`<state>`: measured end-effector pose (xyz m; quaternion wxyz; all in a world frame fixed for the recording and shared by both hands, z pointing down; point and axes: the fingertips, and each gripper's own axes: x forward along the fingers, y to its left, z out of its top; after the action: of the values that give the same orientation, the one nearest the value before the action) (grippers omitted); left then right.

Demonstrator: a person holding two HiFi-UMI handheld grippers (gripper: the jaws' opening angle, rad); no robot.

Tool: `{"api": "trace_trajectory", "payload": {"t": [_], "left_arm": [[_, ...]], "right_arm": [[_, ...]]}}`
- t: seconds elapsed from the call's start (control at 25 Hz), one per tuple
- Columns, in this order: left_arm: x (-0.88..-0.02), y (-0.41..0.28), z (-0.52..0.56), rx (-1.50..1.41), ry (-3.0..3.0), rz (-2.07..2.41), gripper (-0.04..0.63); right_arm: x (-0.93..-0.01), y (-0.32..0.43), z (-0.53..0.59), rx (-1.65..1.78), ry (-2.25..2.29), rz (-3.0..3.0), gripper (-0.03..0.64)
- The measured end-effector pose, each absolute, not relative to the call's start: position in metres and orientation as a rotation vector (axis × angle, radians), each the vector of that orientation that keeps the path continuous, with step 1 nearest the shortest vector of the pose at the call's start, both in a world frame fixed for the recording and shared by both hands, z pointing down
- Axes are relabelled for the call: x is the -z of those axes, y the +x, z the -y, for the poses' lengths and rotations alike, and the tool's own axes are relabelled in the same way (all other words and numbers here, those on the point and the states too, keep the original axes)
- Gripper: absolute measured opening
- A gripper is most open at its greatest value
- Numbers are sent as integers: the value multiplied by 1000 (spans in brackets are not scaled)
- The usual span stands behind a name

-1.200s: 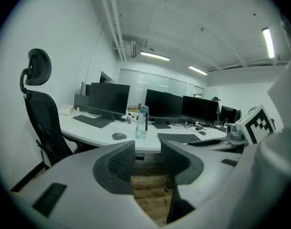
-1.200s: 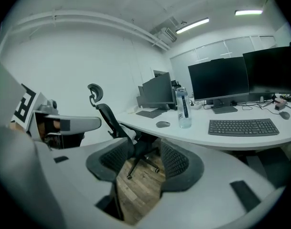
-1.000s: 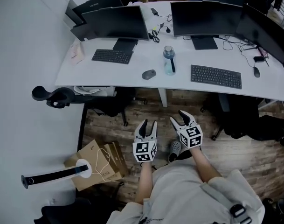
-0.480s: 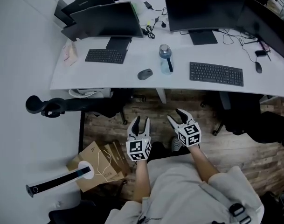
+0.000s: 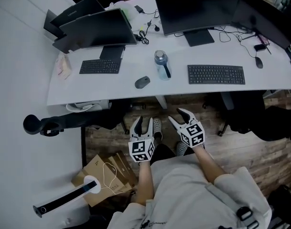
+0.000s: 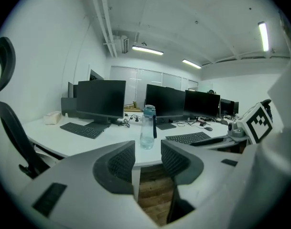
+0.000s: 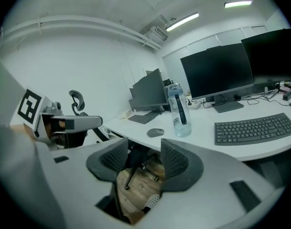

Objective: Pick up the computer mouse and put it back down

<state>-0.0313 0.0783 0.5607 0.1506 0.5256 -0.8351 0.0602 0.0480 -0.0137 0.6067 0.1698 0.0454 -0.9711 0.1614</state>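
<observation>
On the white desk [image 5: 97, 88], the grey computer mouse [image 5: 142, 82] is lying flat, near a clear water bottle [image 5: 160, 64] and on its left in the head view. It is sitting between two black keyboards, one [image 5: 100, 66] to the left and one [image 5: 216, 74] to the right. The person is holding both grippers in front of the desk edge, over the wooden floor [image 5: 241, 147], well apart from the mouse. The left gripper [image 5: 144, 121] is keeping its fingers released, with a moderate gap and nothing between them. The right gripper [image 5: 179, 116] is also standing with its fingers spread, a little wider, and it is grasping nothing.
</observation>
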Motion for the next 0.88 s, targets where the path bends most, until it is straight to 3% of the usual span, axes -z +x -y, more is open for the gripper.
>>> {"api": "trace_trajectory", "payload": {"t": [0.88], "left_arm": [[-574,-226,30,-191,1742,2182,172]], "right_arm": [[-610,-121,65,-547,318,2738,219]]}}
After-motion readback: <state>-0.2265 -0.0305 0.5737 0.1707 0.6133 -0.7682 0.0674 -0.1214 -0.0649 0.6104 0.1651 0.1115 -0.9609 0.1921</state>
